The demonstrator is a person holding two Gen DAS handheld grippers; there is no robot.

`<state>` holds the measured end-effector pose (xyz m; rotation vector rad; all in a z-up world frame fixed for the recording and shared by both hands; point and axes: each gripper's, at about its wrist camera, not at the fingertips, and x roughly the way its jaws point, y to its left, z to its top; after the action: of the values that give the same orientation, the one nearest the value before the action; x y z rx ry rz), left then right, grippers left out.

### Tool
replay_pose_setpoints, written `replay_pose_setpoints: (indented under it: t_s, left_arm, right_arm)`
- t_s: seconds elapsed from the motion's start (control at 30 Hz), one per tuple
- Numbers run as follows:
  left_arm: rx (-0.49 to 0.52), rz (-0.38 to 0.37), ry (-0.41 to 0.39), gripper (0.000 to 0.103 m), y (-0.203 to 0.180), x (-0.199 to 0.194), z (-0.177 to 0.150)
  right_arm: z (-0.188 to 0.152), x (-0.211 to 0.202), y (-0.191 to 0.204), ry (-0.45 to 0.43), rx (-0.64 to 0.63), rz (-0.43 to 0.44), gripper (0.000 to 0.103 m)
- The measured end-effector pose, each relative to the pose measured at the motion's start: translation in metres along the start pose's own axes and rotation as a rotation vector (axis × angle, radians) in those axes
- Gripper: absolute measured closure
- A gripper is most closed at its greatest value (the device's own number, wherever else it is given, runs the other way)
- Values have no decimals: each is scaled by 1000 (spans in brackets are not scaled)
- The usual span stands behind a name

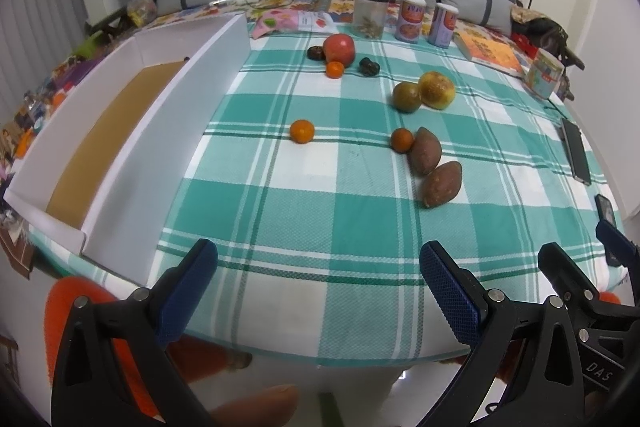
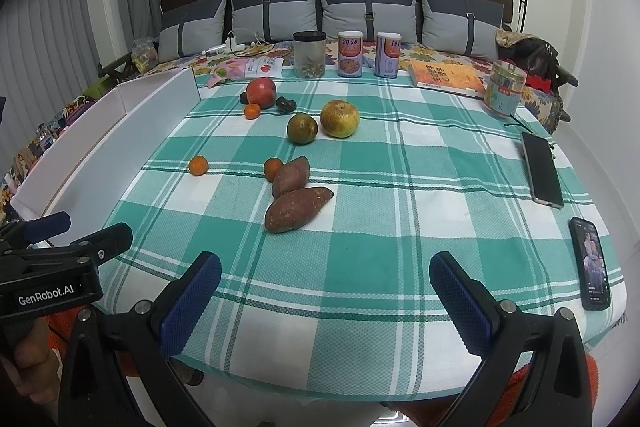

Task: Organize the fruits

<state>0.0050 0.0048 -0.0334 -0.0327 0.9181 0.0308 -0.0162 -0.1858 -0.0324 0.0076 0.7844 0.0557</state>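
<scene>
While both grippers hang above the near edge of the checked cloth, neither one holds anything: the left gripper has its blue pads spread wide with only cloth between them, and the right gripper stands just as wide apart and just as empty. On the left side of the table lies a long white tray with a brown cardboard floor, and no fruit is in it. All the fruit sits on the cloth, well ahead of the fingers. Nearest are two sweet potatoes touching each other, with a small orange against the farther one; another orange lies alone to their left, closer to the tray. Behind them a green-brown round fruit rests beside a larger yellowish pear. Farther back a red apple has a third orange in front of it and a dark, wrinkled fruit on either side (what kind I cannot tell). Along the far edge stand a clear jar, two cans and a book, with a lidded tub at the right. Two phones lie near the right edge, the nearer one with its screen lit. Grey cushions line the headboard behind.
</scene>
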Motion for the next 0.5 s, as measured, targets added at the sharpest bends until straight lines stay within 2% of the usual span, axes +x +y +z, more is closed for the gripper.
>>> replay_pose_setpoints:
  t_s: [0.5]
  left_arm:
    - [2, -9, 18, 1, -1, 5, -3]
  right_arm:
    - [-1, 2, -1, 8, 3, 2, 0]
